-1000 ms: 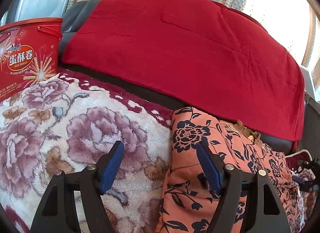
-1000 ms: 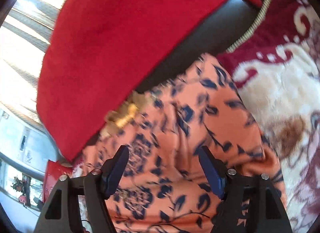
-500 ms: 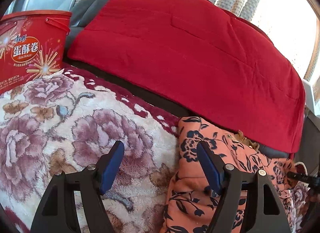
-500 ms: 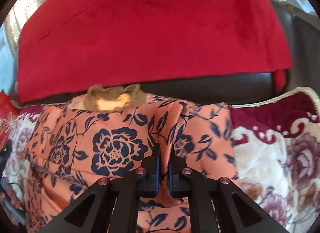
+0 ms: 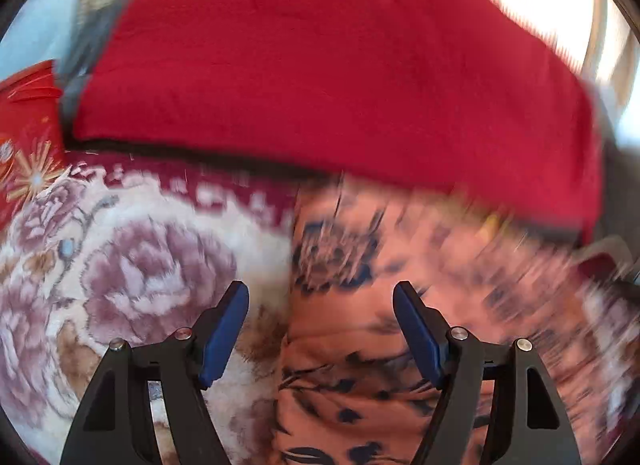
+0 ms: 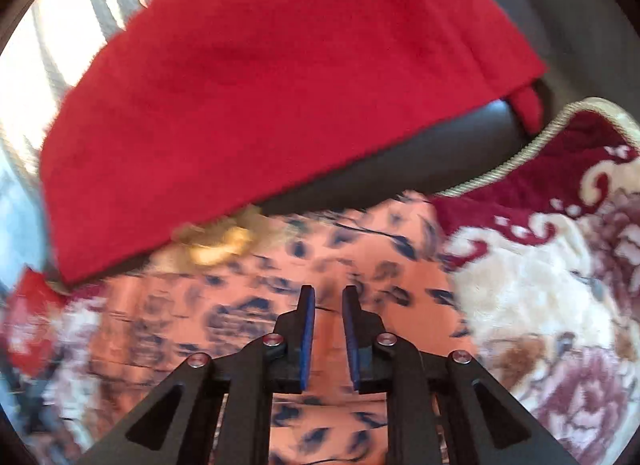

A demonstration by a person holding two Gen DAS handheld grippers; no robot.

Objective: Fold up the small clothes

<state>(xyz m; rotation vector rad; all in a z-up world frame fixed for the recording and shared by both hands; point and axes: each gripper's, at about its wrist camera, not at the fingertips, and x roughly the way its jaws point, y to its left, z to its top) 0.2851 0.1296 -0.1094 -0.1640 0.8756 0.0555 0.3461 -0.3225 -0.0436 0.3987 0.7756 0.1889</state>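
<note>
Currently, item by item:

Garment: orange small garment printed with dark blue flowers [image 6: 352, 265], soft thin cloth, lying crumpled on the plush cream blanket with mauve roses and maroon border [image 5: 132, 265]; its far edge sits close under the red fleece throw [image 6: 280, 85].

Trim: a tan, fluffy piece [image 6: 224, 241] at the garment's far edge, just below the throw; too blurred to name.

Backdrop: the red fleece throw drapes over a dark leather sofa back [image 6: 400, 169]; a red printed tin with gold starbursts [image 5: 28, 133] stands at the far left of the left view.

Right gripper [image 6: 328, 297]: black frame, blue pads, jaws nearly together and just been parting from a full clench; a narrow slit shows between the pads, with no cloth visibly pinched in it. Released, as far as the blur allows.

Left gripper [image 5: 320, 297]: jaws wide apart, grasping nothing, poised above the garment's left edge where it meets the blanket.

Step in hand, judged: taking hold of the garment's edges to spread or fold it.

Handling note: the cloth should bunch easily, so pinch a single layer at a corner or hem, not a ridge of folds.

Technique note: both grippers want matching edges, pulled apart until the fabric lies flat before any fold.

Risk: catching blanket pile together with the cloth.
</note>
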